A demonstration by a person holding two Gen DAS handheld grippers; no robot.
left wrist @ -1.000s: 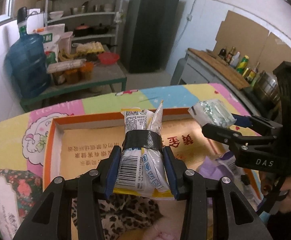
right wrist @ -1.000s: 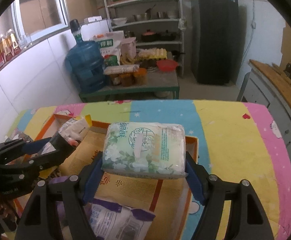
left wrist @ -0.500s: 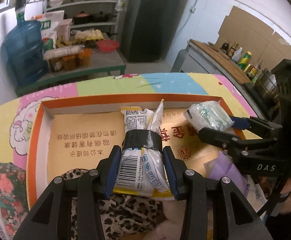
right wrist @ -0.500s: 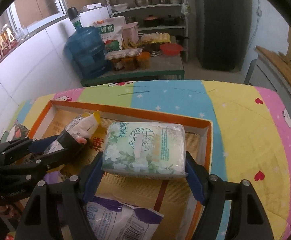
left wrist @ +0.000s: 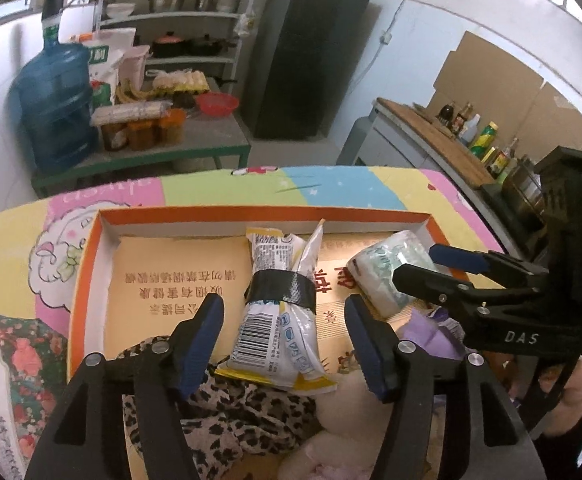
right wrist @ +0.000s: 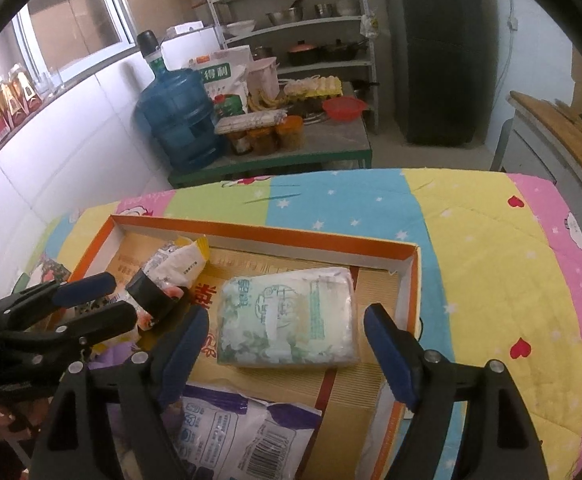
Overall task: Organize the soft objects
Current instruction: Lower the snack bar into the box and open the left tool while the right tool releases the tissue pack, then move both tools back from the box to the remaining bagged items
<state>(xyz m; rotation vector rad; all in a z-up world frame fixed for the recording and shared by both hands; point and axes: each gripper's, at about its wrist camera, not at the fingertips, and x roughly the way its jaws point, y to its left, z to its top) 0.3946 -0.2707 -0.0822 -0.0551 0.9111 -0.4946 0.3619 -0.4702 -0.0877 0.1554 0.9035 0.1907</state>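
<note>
Now both packs lie inside the orange-rimmed box [right wrist: 409, 276] on the quilt-covered counter [right wrist: 491, 248]. Left gripper [left wrist: 283, 344] fingers are opening around the taped snack bundle [left wrist: 279, 312]; right gripper [right wrist: 287, 350] fingers are opening around the tissue pack [right wrist: 287, 316]. Neither gripper holds anything. A leopard cloth [left wrist: 247, 412] and a purple bag [right wrist: 227, 428] appear unsorted.
</note>
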